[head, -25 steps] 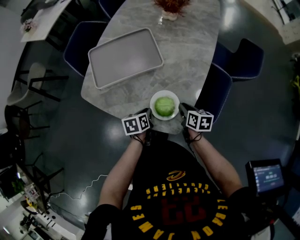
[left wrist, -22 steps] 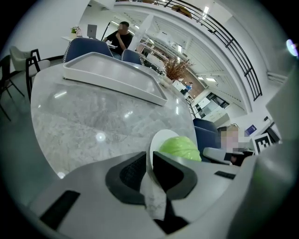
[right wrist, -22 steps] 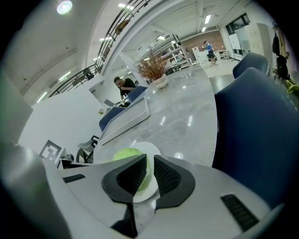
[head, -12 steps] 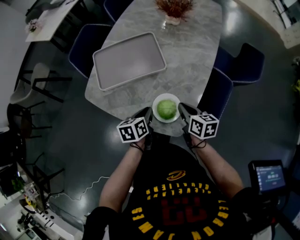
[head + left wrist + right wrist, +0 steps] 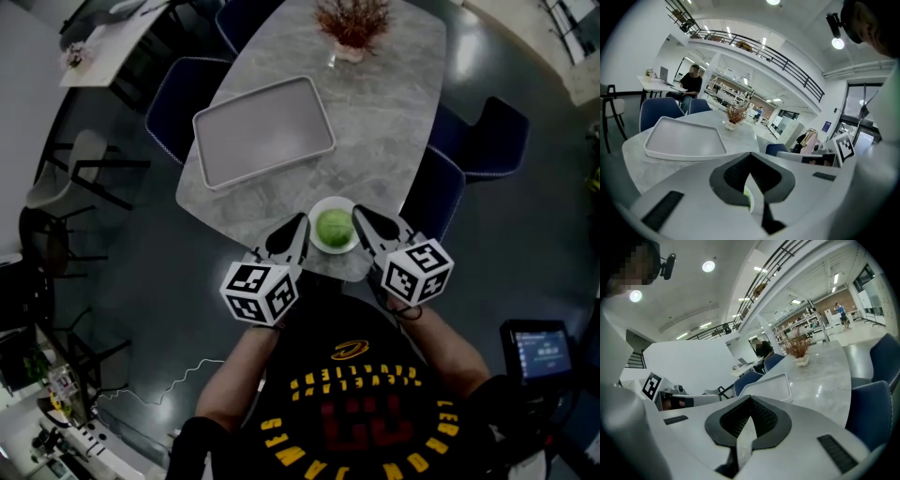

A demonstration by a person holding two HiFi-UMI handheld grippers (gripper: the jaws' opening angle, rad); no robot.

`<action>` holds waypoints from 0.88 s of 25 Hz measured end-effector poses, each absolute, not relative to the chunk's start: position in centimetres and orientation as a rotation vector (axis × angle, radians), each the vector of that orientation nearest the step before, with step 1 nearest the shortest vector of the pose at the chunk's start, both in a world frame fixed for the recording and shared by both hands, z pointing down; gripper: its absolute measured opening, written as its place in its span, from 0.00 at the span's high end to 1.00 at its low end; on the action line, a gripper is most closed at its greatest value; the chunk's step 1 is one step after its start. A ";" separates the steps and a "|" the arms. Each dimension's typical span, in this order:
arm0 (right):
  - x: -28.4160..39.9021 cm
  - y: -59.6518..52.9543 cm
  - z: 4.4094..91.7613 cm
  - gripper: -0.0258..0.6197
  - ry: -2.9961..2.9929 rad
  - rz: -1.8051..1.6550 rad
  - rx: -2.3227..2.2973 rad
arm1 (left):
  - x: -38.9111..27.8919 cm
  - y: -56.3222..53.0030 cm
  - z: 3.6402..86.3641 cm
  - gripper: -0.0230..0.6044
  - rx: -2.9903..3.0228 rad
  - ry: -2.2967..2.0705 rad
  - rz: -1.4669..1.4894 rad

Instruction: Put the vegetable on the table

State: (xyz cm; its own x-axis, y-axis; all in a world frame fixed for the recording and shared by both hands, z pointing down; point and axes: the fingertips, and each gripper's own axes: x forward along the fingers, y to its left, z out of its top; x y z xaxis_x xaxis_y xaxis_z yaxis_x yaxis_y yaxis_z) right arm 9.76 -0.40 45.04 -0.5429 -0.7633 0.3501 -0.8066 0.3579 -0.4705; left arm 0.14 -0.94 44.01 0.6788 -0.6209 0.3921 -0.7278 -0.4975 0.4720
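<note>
A round green vegetable (image 5: 334, 226) lies in a white bowl (image 5: 316, 243) at the near end of the marble table (image 5: 384, 103). My left gripper (image 5: 302, 225) meets the bowl's left rim and my right gripper (image 5: 358, 214) meets its right rim. In the left gripper view the jaws (image 5: 750, 157) are shut on a thin white strip of the bowl's rim (image 5: 756, 199), with a sliver of green (image 5: 747, 194) beside it. The right gripper (image 5: 751, 397) is likewise shut on a pale strip of rim (image 5: 744, 443). Whether the bowl rests on the table is hidden.
A grey rectangular tray (image 5: 264, 131) lies on the table beyond the bowl. A vase of dried flowers (image 5: 349, 23) stands at the far end. Blue chairs (image 5: 183, 94) (image 5: 487, 131) flank the table; another chair (image 5: 436, 187) stands by my right gripper.
Both marker cubes have grown larger and slid down the head view as the gripper handles rose towards the camera. The bowl stays between the jaw tips at the table's near end.
</note>
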 end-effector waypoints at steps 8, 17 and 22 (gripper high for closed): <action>8.6 -0.8 37.5 0.95 -2.706 0.762 1.443 | 2.3 -0.7 36.6 0.96 2.385 -0.977 0.084; 8.7 -0.6 34.1 0.95 -2.761 0.541 1.489 | 3.4 -0.6 34.6 0.96 2.461 -0.984 0.075; 8.9 -0.4 34.0 0.95 -2.760 0.526 1.501 | 3.5 -0.3 34.9 0.96 2.448 -0.980 0.071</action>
State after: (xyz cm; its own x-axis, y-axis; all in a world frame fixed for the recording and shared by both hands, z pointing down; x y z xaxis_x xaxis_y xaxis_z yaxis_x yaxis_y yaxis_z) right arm 8.92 -0.37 34.03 -0.5551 -0.8235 0.1171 -0.8089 0.5016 -0.3068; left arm 3.50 -0.33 34.92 0.7399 -0.6335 0.2263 -0.6595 -0.6169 0.4295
